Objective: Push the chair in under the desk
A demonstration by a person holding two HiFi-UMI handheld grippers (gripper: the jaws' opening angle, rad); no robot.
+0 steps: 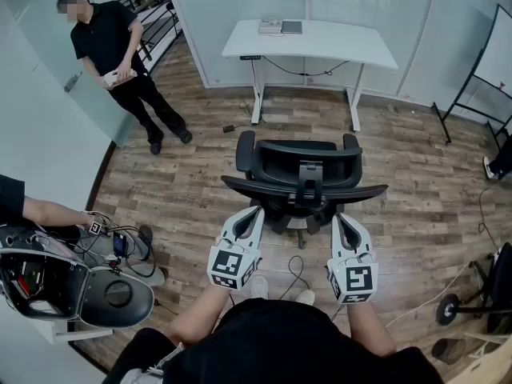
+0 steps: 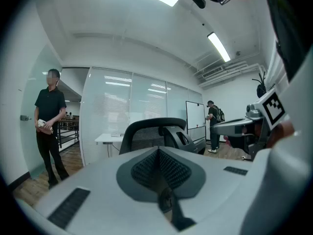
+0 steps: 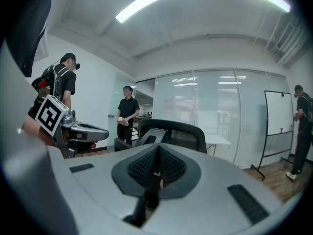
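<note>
A black office chair (image 1: 298, 176) stands on the wood floor, its back toward me, apart from the white desk (image 1: 309, 38) against the far glass wall. My left gripper (image 1: 250, 214) is shut and empty, its tip just behind the chair's backrest on the left. On the other side my right gripper (image 1: 342, 219) is likewise shut and empty, close behind the backrest. In the left gripper view the backrest (image 2: 152, 133) rises beyond the closed jaws, with the desk (image 2: 110, 138) behind it. In the right gripper view the chair (image 3: 173, 132) and the desk (image 3: 218, 140) lie ahead.
A person in black (image 1: 124, 58) stands at the far left by a glass partition. A whiteboard stand (image 1: 485, 70) is at the right. Cables (image 1: 296, 270) trail on the floor by my feet. Equipment on a low white table (image 1: 60, 282) sits at the near left, beside someone's arm.
</note>
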